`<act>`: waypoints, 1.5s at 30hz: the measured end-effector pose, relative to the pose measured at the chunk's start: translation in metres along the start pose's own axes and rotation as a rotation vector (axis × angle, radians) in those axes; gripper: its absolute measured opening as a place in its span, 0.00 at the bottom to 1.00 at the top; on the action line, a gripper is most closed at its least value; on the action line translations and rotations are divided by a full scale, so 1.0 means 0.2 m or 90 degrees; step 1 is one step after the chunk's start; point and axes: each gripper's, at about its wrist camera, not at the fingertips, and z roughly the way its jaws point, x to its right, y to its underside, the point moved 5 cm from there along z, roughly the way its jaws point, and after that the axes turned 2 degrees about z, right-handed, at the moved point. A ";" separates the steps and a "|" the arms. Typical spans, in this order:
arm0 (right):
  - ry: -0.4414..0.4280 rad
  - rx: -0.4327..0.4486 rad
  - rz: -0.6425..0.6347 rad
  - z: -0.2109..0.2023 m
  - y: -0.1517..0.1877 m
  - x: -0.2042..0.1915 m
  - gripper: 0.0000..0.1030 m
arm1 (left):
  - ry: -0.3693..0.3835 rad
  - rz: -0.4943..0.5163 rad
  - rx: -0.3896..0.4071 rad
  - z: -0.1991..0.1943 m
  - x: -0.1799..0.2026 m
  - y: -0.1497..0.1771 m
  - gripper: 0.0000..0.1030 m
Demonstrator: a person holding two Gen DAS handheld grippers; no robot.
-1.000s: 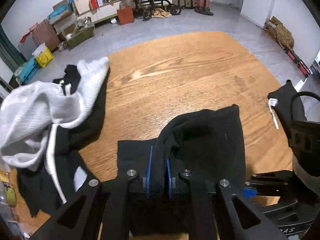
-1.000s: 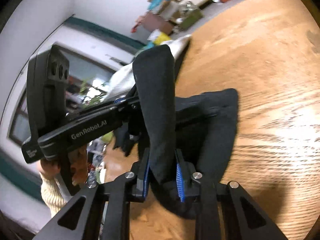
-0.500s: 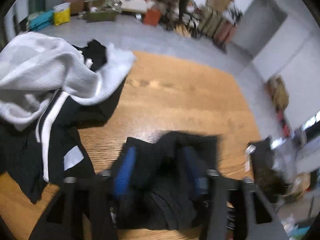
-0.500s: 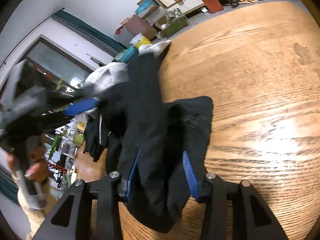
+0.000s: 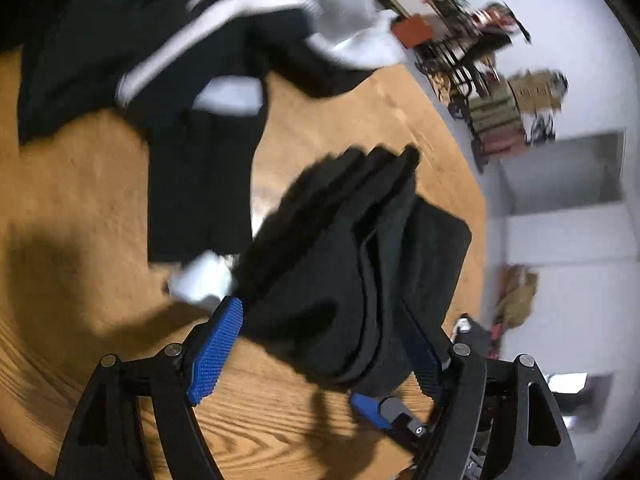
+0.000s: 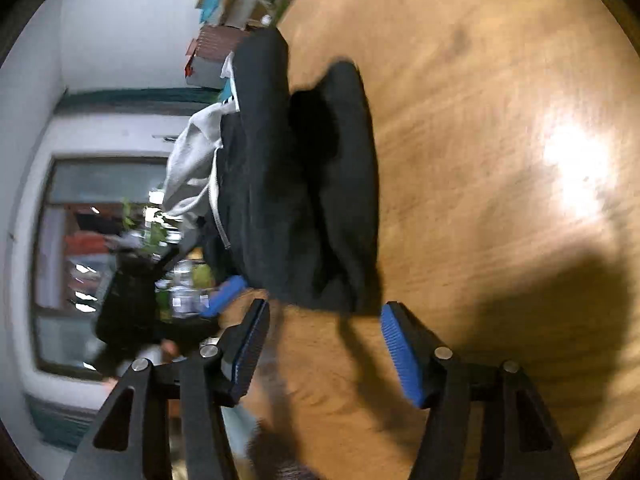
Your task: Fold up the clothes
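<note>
Black folded garment [image 5: 352, 280], several layers thick, lay bunched on the wooden table [image 5: 80, 208]; its stacked edges fanned out toward the far rim in the left wrist view, blurred by motion. Left gripper [image 5: 320, 352]: jaws opening, blue ribbed pads standing wide on either side of the bundle, the cloth between them; the left pad stood clear of the fabric, the other was partly hidden behind it, so contact there could not be told. Right gripper [image 6: 324, 348]: jaws opening, pads spread wide with bare table between them; the near edge of the same black garment [image 6: 304, 184] lay just beyond the fingertips, not pinched.

Other items on the table:
- black garment with white stripes [image 5: 192, 80], spread flat beside the folded one, a pale label patch on it
- grey-white knit garment [image 5: 336, 12], heaped on top of the striped one at the table's far side; seen also in the right wrist view [image 6: 192, 172], behind the folded bundle

Surroundings: white walls, a window with a dark teal frame [image 6: 100, 96], cardboard boxes and clutter [image 5: 500, 80] along the floor, all blurred
</note>
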 end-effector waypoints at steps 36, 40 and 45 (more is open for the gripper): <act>0.096 0.199 -0.241 -0.63 -0.05 -0.33 0.34 | 0.281 -0.127 0.166 0.17 0.43 0.47 0.32; 0.144 0.268 -0.332 -1.00 -0.03 -0.41 0.34 | 0.328 -0.005 0.186 0.15 0.82 0.59 0.31; 0.195 0.348 -0.349 -1.49 -0.04 -0.36 0.34 | 0.365 0.059 0.167 0.29 1.25 0.83 0.31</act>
